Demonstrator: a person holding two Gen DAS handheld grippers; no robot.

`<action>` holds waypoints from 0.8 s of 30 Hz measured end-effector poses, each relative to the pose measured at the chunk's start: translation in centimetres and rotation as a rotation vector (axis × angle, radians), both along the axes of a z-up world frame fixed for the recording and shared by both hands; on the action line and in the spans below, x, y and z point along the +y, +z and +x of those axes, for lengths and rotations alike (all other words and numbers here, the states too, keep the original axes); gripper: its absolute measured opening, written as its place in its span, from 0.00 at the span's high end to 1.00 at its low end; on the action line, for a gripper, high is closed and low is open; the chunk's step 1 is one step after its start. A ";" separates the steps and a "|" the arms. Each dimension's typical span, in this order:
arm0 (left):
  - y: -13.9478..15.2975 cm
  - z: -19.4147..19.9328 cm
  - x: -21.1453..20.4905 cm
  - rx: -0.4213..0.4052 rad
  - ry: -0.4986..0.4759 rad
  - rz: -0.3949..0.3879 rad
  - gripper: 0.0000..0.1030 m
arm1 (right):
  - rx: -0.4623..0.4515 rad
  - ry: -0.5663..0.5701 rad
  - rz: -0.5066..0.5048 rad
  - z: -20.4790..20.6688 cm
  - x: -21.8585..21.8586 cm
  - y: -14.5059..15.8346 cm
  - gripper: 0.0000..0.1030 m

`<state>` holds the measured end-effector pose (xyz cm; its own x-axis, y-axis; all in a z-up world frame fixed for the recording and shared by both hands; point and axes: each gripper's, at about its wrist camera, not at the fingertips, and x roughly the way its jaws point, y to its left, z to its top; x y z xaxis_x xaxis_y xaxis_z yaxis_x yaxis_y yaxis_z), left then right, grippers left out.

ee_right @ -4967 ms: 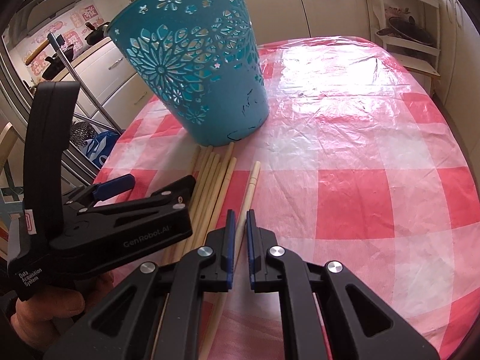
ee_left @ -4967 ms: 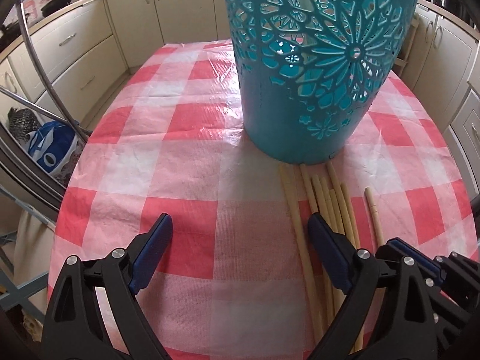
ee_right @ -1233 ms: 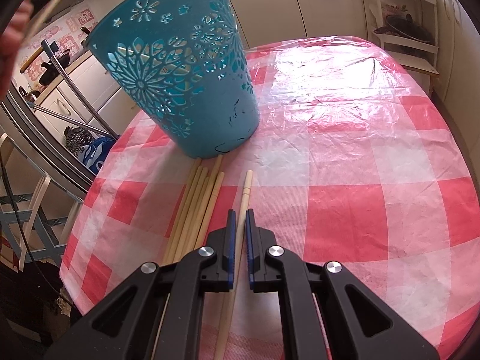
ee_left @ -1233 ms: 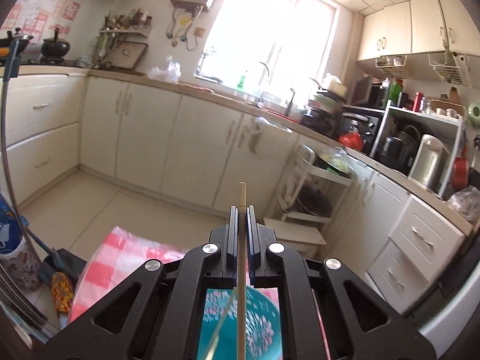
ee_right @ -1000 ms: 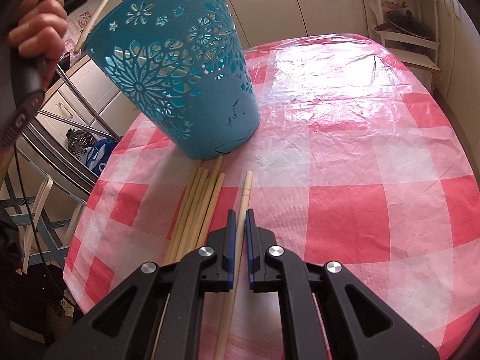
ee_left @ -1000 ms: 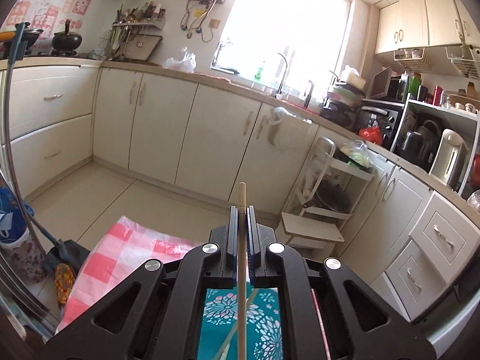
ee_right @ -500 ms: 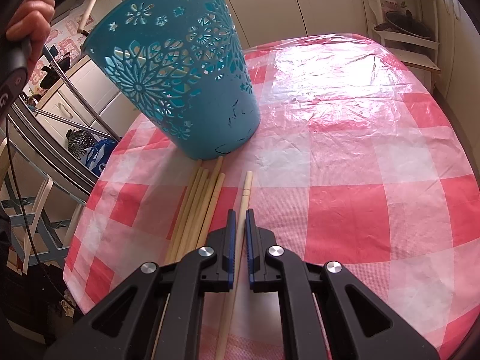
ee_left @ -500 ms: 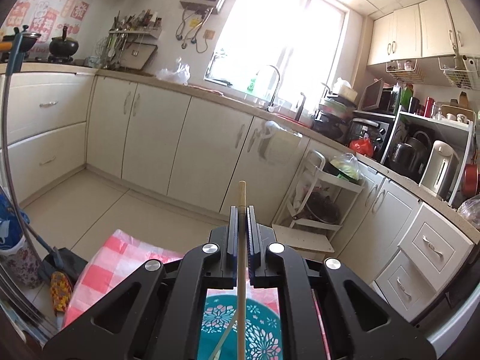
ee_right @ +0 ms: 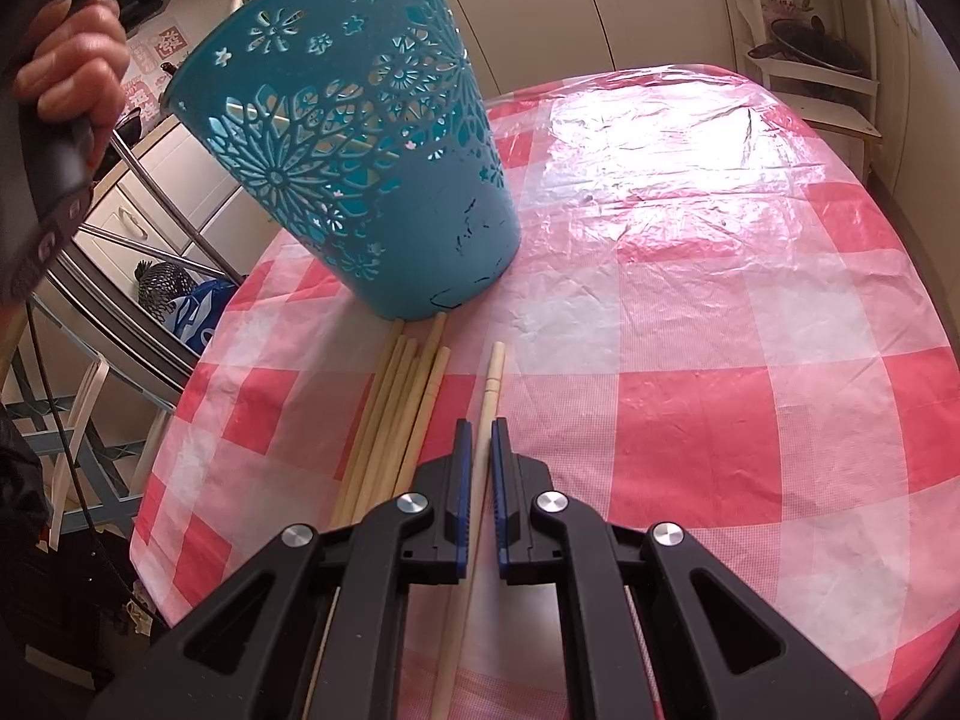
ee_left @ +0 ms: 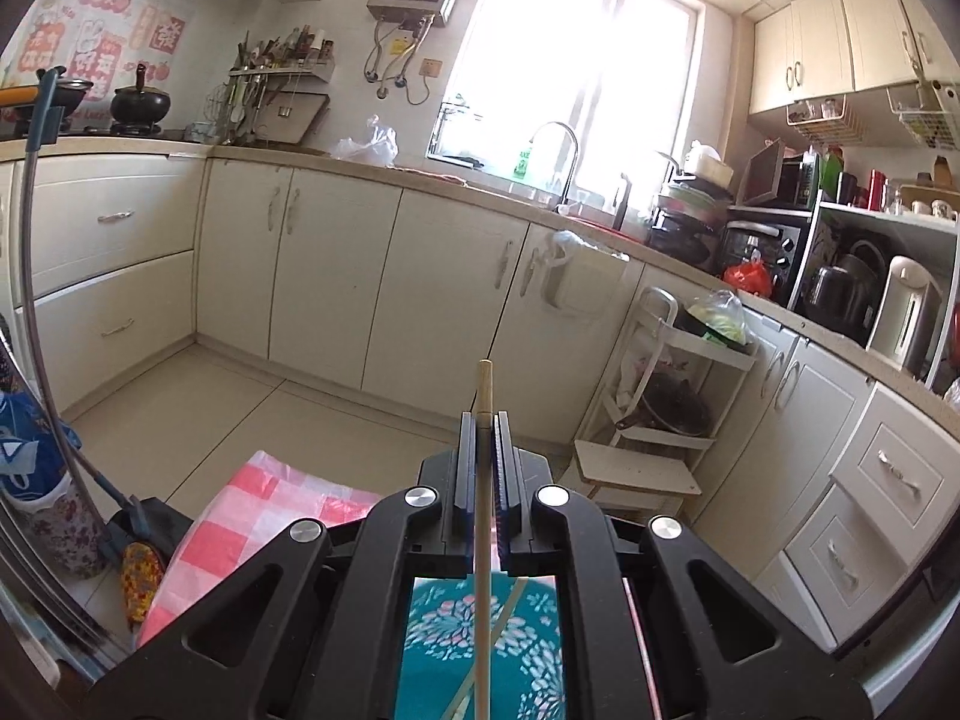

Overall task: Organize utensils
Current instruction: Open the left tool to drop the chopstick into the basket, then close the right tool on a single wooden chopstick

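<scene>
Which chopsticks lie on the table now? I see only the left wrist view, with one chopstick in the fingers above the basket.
Observer: A bundle of chopsticks lies on the table, its ends near the basket.
Operator: Is anything else there?
Observer: Yes, a single chopstick lies apart, to the right of the bundle.
Operator: And where is the right gripper?
Observer: The right gripper is shut on that single chopstick.

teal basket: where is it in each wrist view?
Left wrist: teal basket at bottom centre, seen from above behind the left gripper, which holds a chopstick.
Right wrist: upper left, standing on the checked tablecloth.
Shared landmark: that tablecloth, also lower left in the left wrist view.
</scene>
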<state>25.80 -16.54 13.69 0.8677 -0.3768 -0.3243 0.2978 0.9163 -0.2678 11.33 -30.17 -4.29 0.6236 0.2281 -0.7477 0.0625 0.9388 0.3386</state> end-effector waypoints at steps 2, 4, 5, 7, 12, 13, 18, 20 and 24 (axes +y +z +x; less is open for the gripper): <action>-0.9 -0.5 0.2 0.011 -0.004 0.005 0.95 | 0.000 0.000 -0.001 0.0 0.0 0.0 0.93; -1.8 -0.9 0.2 0.025 -0.011 0.022 0.95 | 0.000 0.000 -0.003 0.0 0.0 0.0 0.93; -2.2 -1.1 0.2 0.031 -0.021 0.033 0.95 | 0.000 0.000 -0.004 0.1 0.1 0.0 0.93; -3.0 -1.7 0.2 0.047 -0.050 0.065 0.95 | 0.000 0.001 -0.003 0.1 0.1 0.0 0.93; -4.4 -4.3 1.7 0.048 -0.068 0.126 0.91 | 0.000 0.000 -0.002 0.1 0.1 0.0 0.93; -4.6 -5.0 2.4 0.049 -0.059 0.127 0.88 | 0.000 0.000 -0.001 0.1 0.1 0.0 0.93; -7.1 -8.5 7.0 0.090 0.028 0.118 0.57 | 0.001 0.002 -0.010 0.1 0.2 0.0 0.93; -8.9 -8.8 8.3 0.145 0.042 0.118 0.54 | 0.001 0.002 -0.016 0.1 0.4 0.1 0.93; -12.9 -8.4 9.1 0.258 0.068 0.156 0.51 | -0.003 0.009 -0.064 0.0 1.1 0.2 0.93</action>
